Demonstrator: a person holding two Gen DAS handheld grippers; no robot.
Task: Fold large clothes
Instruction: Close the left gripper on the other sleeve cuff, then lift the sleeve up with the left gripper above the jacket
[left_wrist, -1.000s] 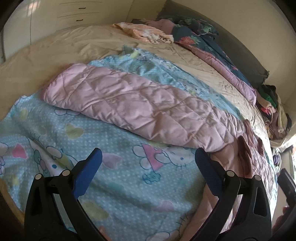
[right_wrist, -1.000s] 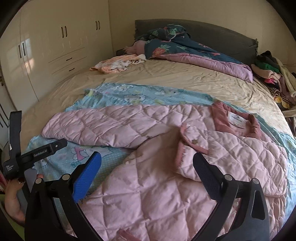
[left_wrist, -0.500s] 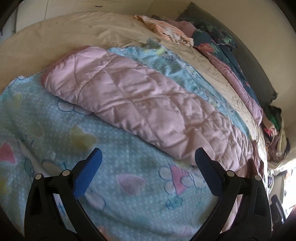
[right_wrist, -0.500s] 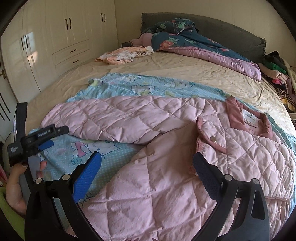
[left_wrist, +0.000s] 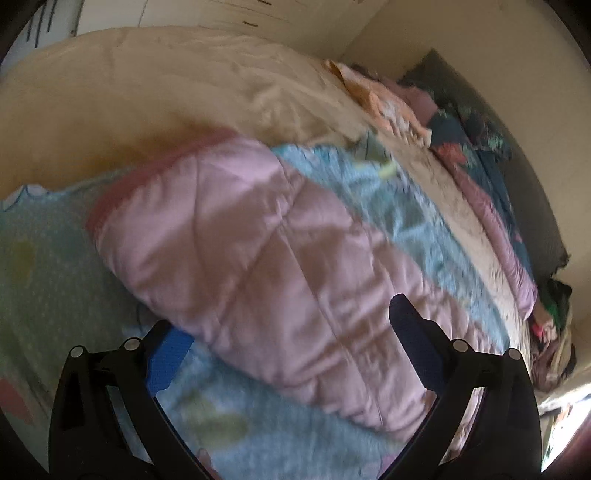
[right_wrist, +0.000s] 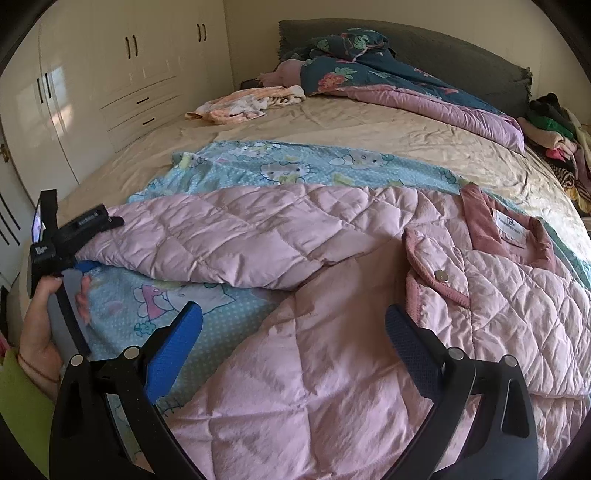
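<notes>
A pink quilted jacket (right_wrist: 332, 332) lies spread on a blue cartoon-print sheet (right_wrist: 280, 166) on the bed. Its collar with a white label (right_wrist: 511, 225) is at the right, and its long sleeve (right_wrist: 229, 240) stretches to the left. The left wrist view is blurred. My left gripper (left_wrist: 291, 321) stands open astride that sleeve (left_wrist: 258, 251) near the cuff, one blue pad (left_wrist: 168, 360) tucked at the sleeve's lower edge. In the right wrist view a hand (right_wrist: 40, 339) holds the left gripper (right_wrist: 101, 243) at the cuff. My right gripper (right_wrist: 293, 310) is open over the jacket's body, holding nothing.
A beige bedspread (right_wrist: 369, 122) covers the bed. A dark floral duvet (right_wrist: 369, 70) and peach clothes (right_wrist: 251, 103) lie near the grey headboard (right_wrist: 461, 55). A heap of clothes (right_wrist: 554, 136) sits at the right. White wardrobes (right_wrist: 110, 74) line the left wall.
My left gripper has moved forward onto the sleeve's cuff end, so the sleeve now lies between its open fingers. The right gripper has edged closer over the jacket's body.
</notes>
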